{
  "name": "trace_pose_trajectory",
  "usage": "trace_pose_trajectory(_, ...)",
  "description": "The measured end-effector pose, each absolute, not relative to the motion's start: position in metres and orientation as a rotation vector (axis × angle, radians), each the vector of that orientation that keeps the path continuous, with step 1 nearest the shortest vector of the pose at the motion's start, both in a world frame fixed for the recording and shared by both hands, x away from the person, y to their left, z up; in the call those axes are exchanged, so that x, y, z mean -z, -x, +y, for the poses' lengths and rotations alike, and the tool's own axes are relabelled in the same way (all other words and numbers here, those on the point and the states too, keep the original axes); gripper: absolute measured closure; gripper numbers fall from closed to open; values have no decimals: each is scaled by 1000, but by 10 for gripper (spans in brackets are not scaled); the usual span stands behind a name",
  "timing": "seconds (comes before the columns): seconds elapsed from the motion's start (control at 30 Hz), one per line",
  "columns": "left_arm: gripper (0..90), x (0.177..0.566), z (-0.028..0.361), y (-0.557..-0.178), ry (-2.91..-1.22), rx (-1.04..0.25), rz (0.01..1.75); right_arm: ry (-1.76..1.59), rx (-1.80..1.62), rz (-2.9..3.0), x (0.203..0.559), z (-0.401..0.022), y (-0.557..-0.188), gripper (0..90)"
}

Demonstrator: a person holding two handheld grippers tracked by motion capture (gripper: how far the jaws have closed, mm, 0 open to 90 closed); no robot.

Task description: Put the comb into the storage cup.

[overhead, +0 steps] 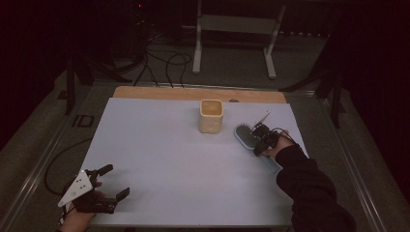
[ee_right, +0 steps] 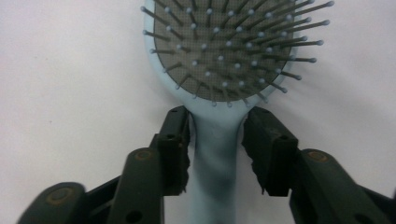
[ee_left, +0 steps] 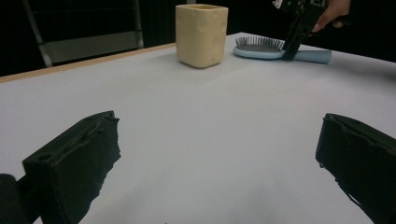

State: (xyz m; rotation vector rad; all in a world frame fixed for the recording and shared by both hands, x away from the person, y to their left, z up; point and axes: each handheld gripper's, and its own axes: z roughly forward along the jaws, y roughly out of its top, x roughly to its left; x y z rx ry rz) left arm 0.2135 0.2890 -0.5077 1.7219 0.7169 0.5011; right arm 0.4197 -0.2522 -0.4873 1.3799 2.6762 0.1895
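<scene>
Item: hairbrush (overhead: pixel 247 137), pale blue, lying bristle side up on the white table sheet (overhead: pixel 164 164) near the right edge, about midway along it, just to the right of the cream square cup (overhead: pixel 211 116) and apart from it. The handle is pointing back toward the near right corner; the head is pointing toward the cup.

Appearance: an oval head with a grey cushion pad and thin dark pins tipped with small pale balls; a smooth, narrow, rounded handle widening into the head at the neck.

Step in hand: the brush is being taken up at the neck. The right gripper (ee_right: pixel 215 122) is being held over the handle, one jaw standing on each side of it just below the head. The left jaw is seen close against the handle; a sliver of sheet is showing between the right jaw and the handle, so a firm grip is not yet being made, and the jaws are being kept part open.

Left gripper (overhead: pixel 114 181): being held idle at the near left corner, jaws spread wide, nothing between them, well apart from brush and cup.

Next move, as judged: the jaws are to be closed fully on the neck before any lift is tried. A smooth tapering handle is likely to slip or swing under the heavier head, so a square, centred grip is called for.
</scene>
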Motion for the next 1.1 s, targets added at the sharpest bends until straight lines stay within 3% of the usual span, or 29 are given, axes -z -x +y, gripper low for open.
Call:
trace_pose_trajectory(0.17,0,508,289,-213,-1722,-501,716,-1374,-148,2691,490,-250,-420,653)
trace_pose_trajectory(1.1,0,508,289,-214,-1725,-498,718,-1432,-268,2574,493,-255,-404,701)
